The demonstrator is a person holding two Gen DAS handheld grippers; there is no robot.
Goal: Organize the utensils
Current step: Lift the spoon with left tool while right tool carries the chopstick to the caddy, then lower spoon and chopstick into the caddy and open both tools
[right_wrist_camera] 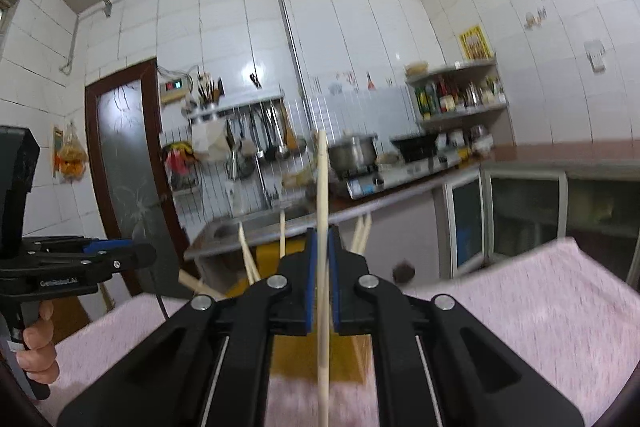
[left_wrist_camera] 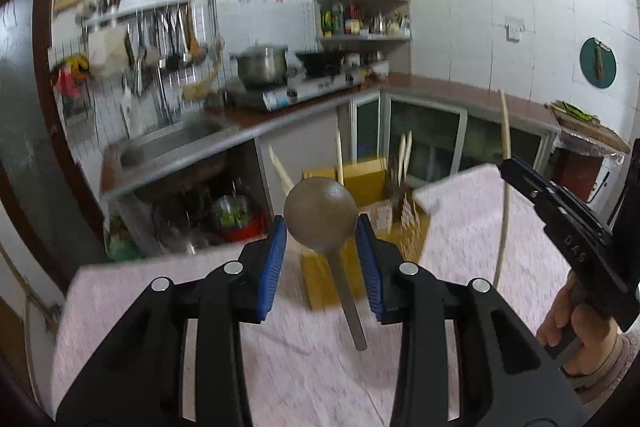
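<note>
My left gripper point(left_wrist_camera: 321, 227) is shut on the round bowl of a metal spoon point(left_wrist_camera: 320, 213), whose flat handle point(left_wrist_camera: 352, 307) hangs down toward me over the pink tablecloth point(left_wrist_camera: 160, 327). My right gripper point(right_wrist_camera: 322, 243) is shut on a long pale chopstick point(right_wrist_camera: 322, 187) held nearly upright. Behind both stands a yellow box organizer point(left_wrist_camera: 364, 183) with several chopsticks point(left_wrist_camera: 404, 155) sticking up from it. The right gripper shows at the right edge of the left wrist view point(left_wrist_camera: 560, 211) with its chopstick point(left_wrist_camera: 506, 147). The left gripper shows at the left of the right wrist view point(right_wrist_camera: 100, 255).
The table with the pink cloth point(right_wrist_camera: 540, 307) ends just beyond the organizer. Past it are a kitchen counter point(left_wrist_camera: 280, 115) with a sink point(left_wrist_camera: 168, 143), a steel pot point(left_wrist_camera: 262, 65) and a stove. Utensils hang on a wall rack point(left_wrist_camera: 168, 35). Corner shelves point(left_wrist_camera: 364, 19) hold bottles.
</note>
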